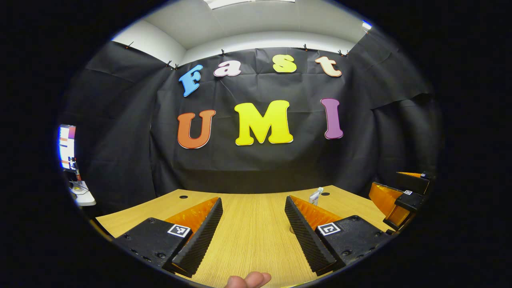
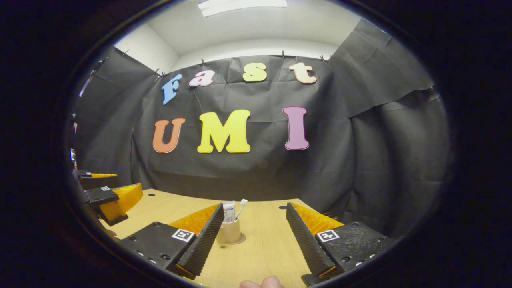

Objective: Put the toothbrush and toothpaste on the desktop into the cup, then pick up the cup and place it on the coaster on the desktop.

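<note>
Booth: wood desk, black cloth wall behind, white ceiling with a strip light.

Nearest, right gripper hung low over the desk, jaws spread wide, nothing between them; a fingertip showed at the bottom edge. Just past its left finger stood the cup, upright on what looked like the coaster, a thin round disc under its base. Toothpaste and toothbrush stood in it, brush head up and leaning right.

Left gripper also wide open and holding nothing, off to the cup's left over bare desk. From there the toothpaste top poked up behind its right finger.

Judgement: end state matched the task, both items in the cup, cup on the coaster, both grippers clear. Nothing visibly left to do.

Writing: toothpaste had print, too small to read. Square markers on the gripper bodies, no readable text.
</note>
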